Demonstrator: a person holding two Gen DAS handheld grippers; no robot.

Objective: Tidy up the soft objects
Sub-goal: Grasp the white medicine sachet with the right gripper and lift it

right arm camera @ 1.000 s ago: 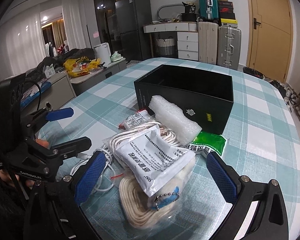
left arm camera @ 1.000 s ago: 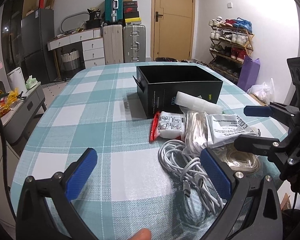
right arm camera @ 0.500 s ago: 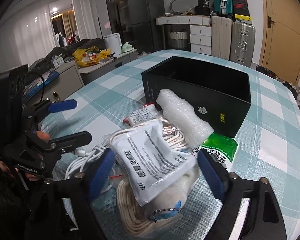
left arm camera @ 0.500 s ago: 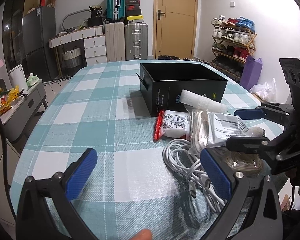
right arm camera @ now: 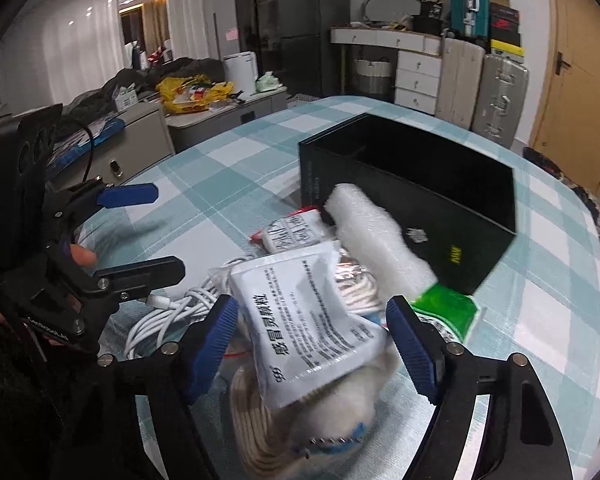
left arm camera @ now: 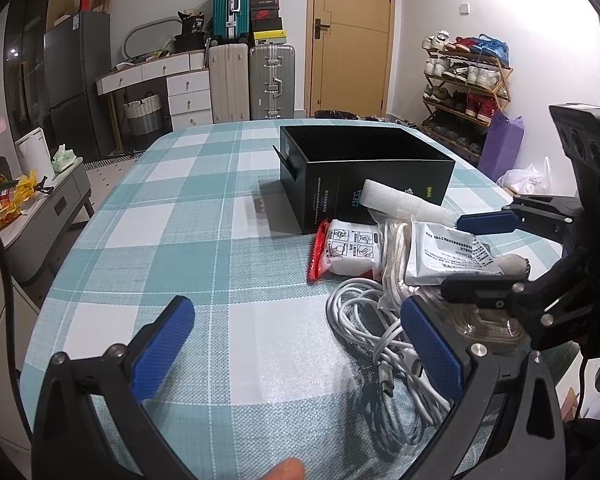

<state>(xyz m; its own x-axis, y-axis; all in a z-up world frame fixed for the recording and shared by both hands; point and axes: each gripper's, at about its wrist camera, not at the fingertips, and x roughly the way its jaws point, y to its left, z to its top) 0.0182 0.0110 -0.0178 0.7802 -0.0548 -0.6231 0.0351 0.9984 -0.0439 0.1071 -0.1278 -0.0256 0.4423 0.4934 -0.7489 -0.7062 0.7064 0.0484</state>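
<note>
Here our right gripper [right arm camera: 312,344] sits wide apart around the white medicine sachet [right arm camera: 312,328], pads not yet touching, atop the pile just beside the black box [right arm camera: 412,188]. We judge it light, crinkly and slippery, best pinched across its middle. Our left gripper [left arm camera: 300,344] gapes empty over the checked tablecloth [left arm camera: 179,240]. The fluffy item under the sachet is blurred; we cannot identify it.

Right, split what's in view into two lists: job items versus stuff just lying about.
Job items: white medicine sachet, bubble-wrap roll, white cable bundle, rope coil, red-edged pack, green packet, black box.

Lying about: suitcases, shoe rack, wicker basket, purple bag.
</note>
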